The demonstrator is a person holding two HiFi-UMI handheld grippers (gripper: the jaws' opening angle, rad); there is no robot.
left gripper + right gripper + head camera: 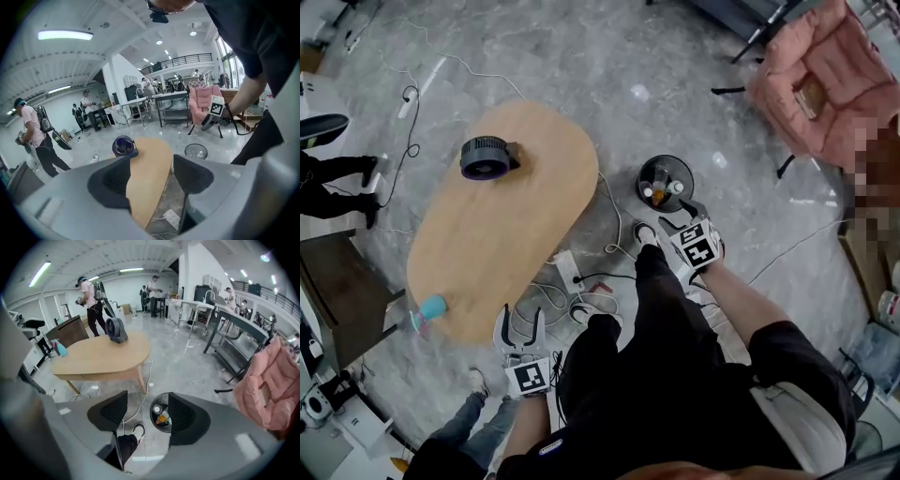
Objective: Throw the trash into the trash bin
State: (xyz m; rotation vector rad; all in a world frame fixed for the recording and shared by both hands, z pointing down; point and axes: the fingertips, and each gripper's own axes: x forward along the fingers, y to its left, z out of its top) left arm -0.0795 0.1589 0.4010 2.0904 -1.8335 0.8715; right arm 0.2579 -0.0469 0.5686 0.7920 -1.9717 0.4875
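Note:
The round black trash bin [665,183] stands on the floor just right of the wooden table [502,234]; a white bottle and an orange scrap lie inside it. My right gripper [673,225] hangs above the bin's near rim, open and empty. In the right gripper view the bin [161,416] shows far below between the spread jaws of the right gripper [146,416]. My left gripper [520,323] is at the table's near edge, open with nothing in it. In the left gripper view the left gripper [152,176] frames the table, with the bin [196,151] and the right gripper [213,115] beyond.
A dark desk fan [487,157] stands at the table's far end and a teal spray bottle [431,307] at its near left edge. A power strip and cables [567,272] lie on the floor by my feet. A pink chair [825,70] is far right. Another person's legs [487,417] stand lower left.

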